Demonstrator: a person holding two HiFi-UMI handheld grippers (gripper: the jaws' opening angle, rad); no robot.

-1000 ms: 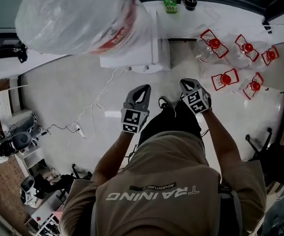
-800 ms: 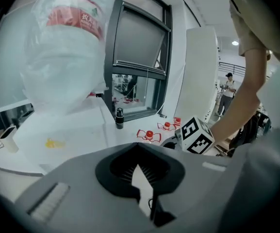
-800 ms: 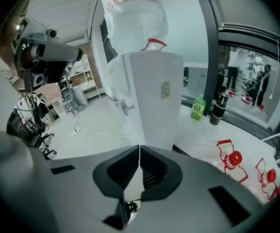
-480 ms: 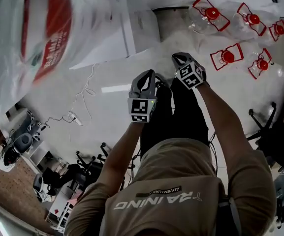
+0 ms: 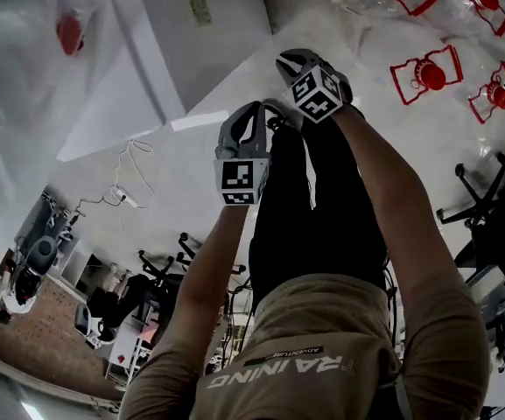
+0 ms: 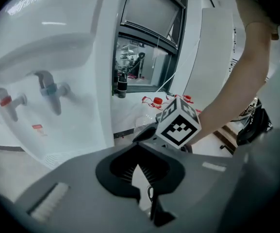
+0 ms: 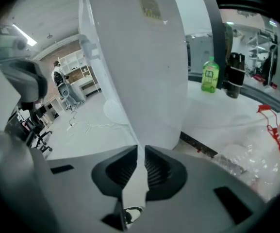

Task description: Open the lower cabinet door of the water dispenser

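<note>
White water dispenser (image 6: 72, 57) ahead; L gripper (image 6: 137, 144) & R gripper (image 7: 140, 148) both pressed together, empty.

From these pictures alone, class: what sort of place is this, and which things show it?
Probably an office or lab workroom: there is a white water dispenser, wheeled office chairs, and clear red-capped jugs lying on the floor.

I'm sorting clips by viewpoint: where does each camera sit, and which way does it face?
Head view: on the person's head, facing steeply down at the water dispenser; arms, left gripper, right gripper, legs show.
Left gripper view: on the left gripper, along its jaws toward the taps; right forearm shows.
Right gripper view: on the right gripper, toward the dispenser's white body; own jaws show.
Shared: dispenser, red-capped bottles.
</note>
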